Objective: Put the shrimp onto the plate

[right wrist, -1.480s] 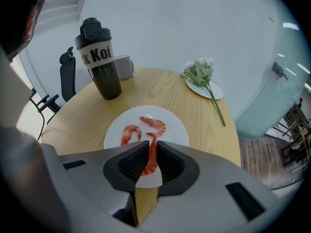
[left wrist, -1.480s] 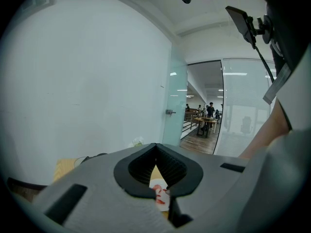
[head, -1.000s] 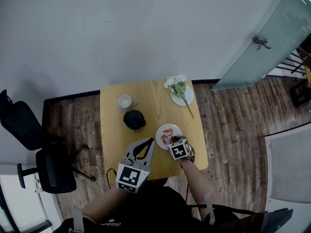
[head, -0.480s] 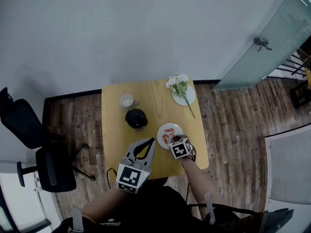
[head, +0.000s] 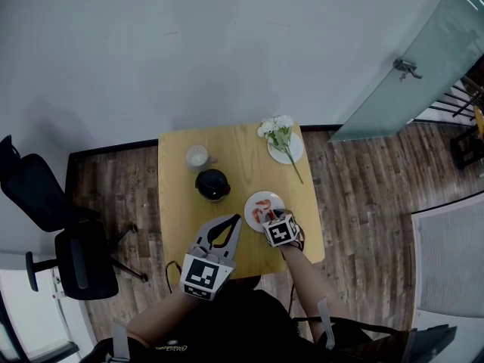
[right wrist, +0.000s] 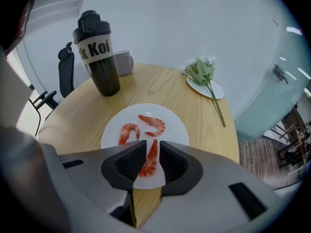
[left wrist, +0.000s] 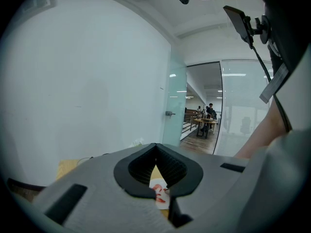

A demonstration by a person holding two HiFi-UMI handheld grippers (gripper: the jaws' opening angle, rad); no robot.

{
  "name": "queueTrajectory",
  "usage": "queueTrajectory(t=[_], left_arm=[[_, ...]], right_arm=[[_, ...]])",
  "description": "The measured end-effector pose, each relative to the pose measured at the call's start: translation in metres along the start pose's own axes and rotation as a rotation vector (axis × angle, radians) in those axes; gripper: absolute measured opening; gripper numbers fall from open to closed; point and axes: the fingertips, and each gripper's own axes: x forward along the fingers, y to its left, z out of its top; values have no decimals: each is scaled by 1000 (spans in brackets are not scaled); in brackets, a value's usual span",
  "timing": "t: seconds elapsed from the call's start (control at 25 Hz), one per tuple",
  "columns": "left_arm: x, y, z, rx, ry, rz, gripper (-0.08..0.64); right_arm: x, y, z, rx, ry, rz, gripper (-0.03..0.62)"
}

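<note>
A white plate [right wrist: 146, 130] [head: 264, 205] sits on the yellow table [head: 227, 146] near its front right. Two orange shrimp [right wrist: 129, 131] [right wrist: 153, 123] lie on it. A third shrimp [right wrist: 150, 160] lies on the plate's near part, between the jaws of my right gripper [right wrist: 152, 142] [head: 270, 218]. Those jaws stand a little apart, and white plate shows beside the shrimp. My left gripper [left wrist: 155, 165] [head: 235, 219] is shut on nothing, hovering over the table's front edge left of the plate. The plate shows through the gap between its bowed fingers.
A black bottle [right wrist: 97, 52] [head: 212, 185] stands just left of the plate, with a pale cup [right wrist: 124, 62] [head: 197, 157] behind it. A flower sprig on a small plate [right wrist: 204, 76] [head: 281, 138] lies at the far right corner. An office chair [head: 53, 233] stands left of the table.
Hardly anything differs: the right gripper stays over the plate's near edge and the left gripper holds its place.
</note>
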Motion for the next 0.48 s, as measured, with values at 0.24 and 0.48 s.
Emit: queueTrajectory(t=[0.24, 0.48], left_arm=[[2, -7, 4, 2, -13, -15, 0], [5, -20, 10, 13, -30, -38, -1]], right_arm=[[-16, -1, 11, 27, -64, -1, 87], [-53, -9, 34, 125, -203, -10, 83]])
